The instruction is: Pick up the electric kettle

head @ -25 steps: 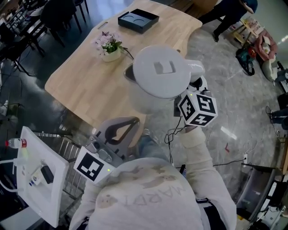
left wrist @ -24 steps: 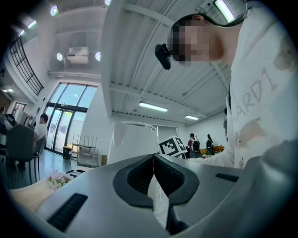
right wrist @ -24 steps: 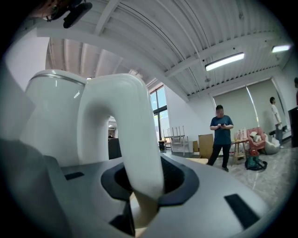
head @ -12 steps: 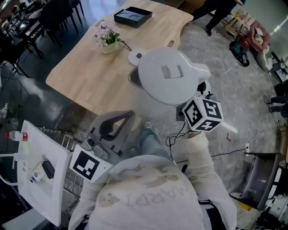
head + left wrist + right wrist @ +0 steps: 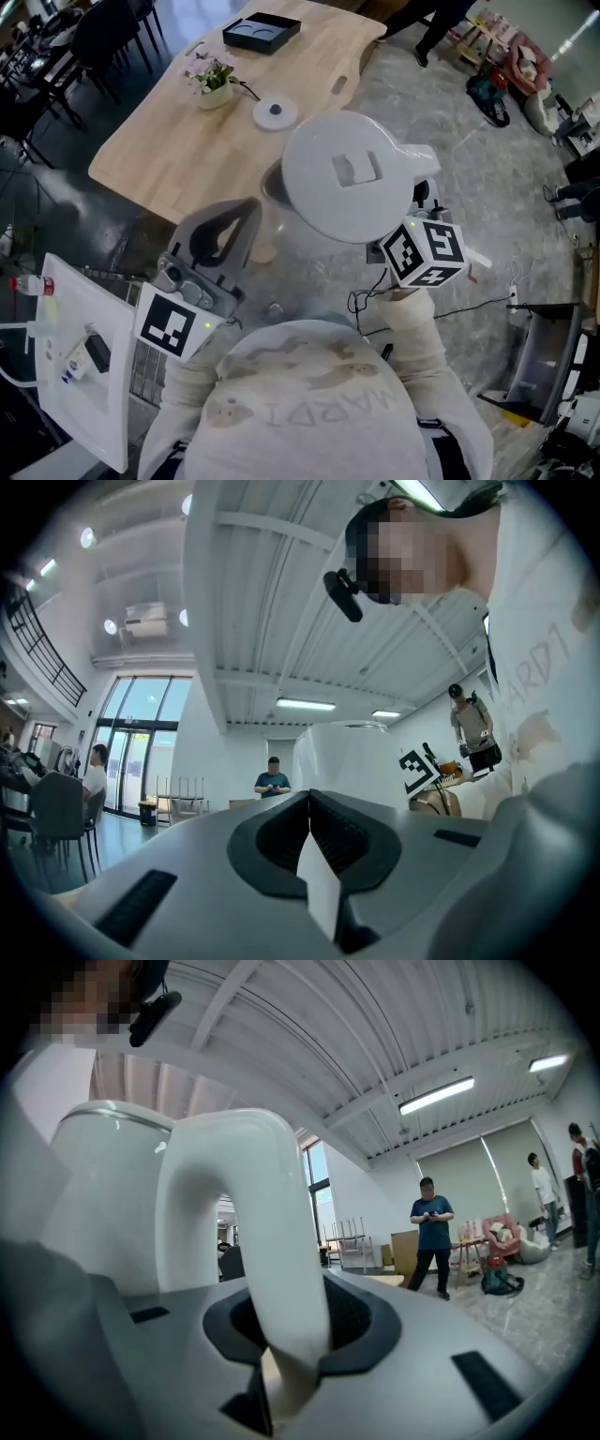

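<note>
The white electric kettle [image 5: 347, 187] hangs in the air off the table's near edge, its flat lid facing up. My right gripper [image 5: 417, 202] is shut on its curved white handle [image 5: 244, 1232], which fills the jaws of the right gripper [image 5: 281, 1335] in the right gripper view. The kettle's round base [image 5: 275, 113] lies bare on the wooden table [image 5: 169, 141]. My left gripper [image 5: 251, 204] is shut and empty, held low to the left of the kettle. Beyond the left gripper [image 5: 309, 797] in the left gripper view stands the kettle's body [image 5: 352, 757].
A small pot of flowers [image 5: 211, 82] and a black tray [image 5: 261, 32] stand farther back on the table. A white panel [image 5: 80, 366] with a bottle [image 5: 33, 284] is at the lower left. Chairs [image 5: 103, 33] line the table's far left side. People stand in the room [image 5: 429, 1232].
The kettle has come away from the table toward me with the right gripper, and its round base now shows bare. The left gripper has risen a little toward the kettle.
</note>
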